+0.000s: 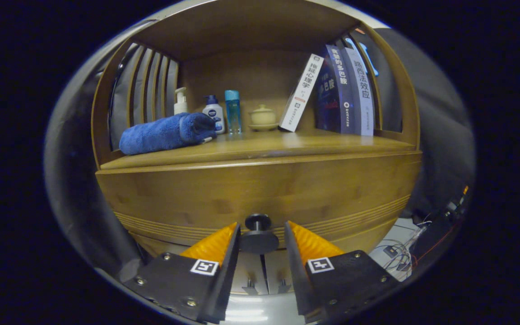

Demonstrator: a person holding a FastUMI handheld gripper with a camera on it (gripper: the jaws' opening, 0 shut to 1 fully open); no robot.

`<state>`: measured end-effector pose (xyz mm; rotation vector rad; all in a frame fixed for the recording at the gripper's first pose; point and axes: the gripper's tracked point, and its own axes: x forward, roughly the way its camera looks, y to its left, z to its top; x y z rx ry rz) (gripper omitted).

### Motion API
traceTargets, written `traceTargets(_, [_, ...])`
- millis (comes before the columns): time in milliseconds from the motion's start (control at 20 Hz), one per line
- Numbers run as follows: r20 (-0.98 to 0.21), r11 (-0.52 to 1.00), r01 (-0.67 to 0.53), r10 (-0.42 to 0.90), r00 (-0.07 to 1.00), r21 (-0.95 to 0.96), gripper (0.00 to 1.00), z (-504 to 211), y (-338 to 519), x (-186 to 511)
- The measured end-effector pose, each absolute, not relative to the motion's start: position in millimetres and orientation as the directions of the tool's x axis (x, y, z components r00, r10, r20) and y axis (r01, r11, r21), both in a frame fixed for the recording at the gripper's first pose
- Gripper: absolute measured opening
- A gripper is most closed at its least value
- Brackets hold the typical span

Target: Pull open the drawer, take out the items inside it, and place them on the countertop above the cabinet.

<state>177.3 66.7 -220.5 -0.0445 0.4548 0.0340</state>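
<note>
The wooden drawer front (260, 194) spans the cabinet below the countertop (260, 146). Its dark round knob (258, 235) sits between the fingers of my gripper (262, 225). One finger stands on each side of the knob, the left one close to its rim and the right one a small gap away. The gripper is open around the knob. The drawer's inside is hidden behind its front.
On the countertop lie a rolled blue towel (165, 133), a pump bottle (180, 101), a white-and-blue bottle (213, 113), a teal bottle (232, 111), a small lidded pot (262, 117) and several books (341, 90). Cables (400, 257) lie on the floor at the right.
</note>
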Motion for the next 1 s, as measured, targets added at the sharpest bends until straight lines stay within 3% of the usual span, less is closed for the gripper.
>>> traceTargets(150, [-0.438,0.999,-0.024,0.004,0.899,-0.039,0.57,-216,71,177])
traceTargets(250, [-0.437,0.996,-0.024,-0.015,0.899,-0.084,0.36,-221,69,181])
traceTargets(450, [-0.453,0.998,-0.02,-0.01,0.891,-0.061,0.29,-221,69,172])
traceTargets(1000, [-0.461,0.999,-0.012,-0.009,0.887,-0.042,0.29,-211,62,105])
